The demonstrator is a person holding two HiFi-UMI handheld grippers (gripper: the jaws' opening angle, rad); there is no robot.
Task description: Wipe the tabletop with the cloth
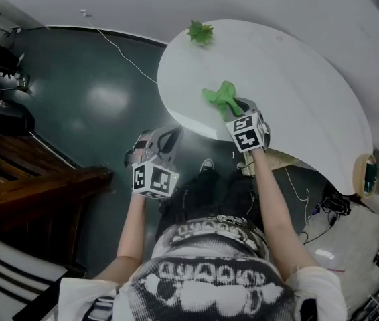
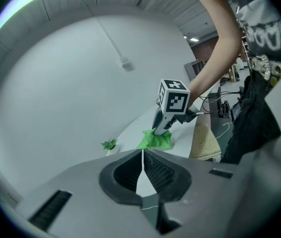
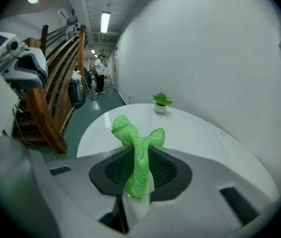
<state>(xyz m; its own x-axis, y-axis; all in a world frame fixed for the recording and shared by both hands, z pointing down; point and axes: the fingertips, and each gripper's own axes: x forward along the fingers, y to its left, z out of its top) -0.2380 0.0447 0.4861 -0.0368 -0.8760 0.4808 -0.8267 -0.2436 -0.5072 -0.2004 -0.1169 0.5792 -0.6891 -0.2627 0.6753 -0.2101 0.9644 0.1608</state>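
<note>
A green cloth (image 1: 220, 97) is pinched in my right gripper (image 1: 238, 110) over the near edge of the white rounded tabletop (image 1: 290, 92). In the right gripper view the cloth (image 3: 138, 152) stands up bunched between the shut jaws of the gripper (image 3: 139, 175), its free end spreading above them. My left gripper (image 1: 161, 144) hangs off the table over the dark floor, jaws closed on nothing. From the left gripper view (image 2: 141, 170) I see the cloth (image 2: 155, 140) touching the table edge under the right gripper (image 2: 161, 129).
A small potted plant (image 1: 201, 32) stands at the table's far edge, also in the right gripper view (image 3: 161, 102). A wooden staircase (image 3: 56, 83) rises on the left. A cable (image 1: 119, 49) runs across the green floor. A person (image 3: 100, 73) stands down the corridor.
</note>
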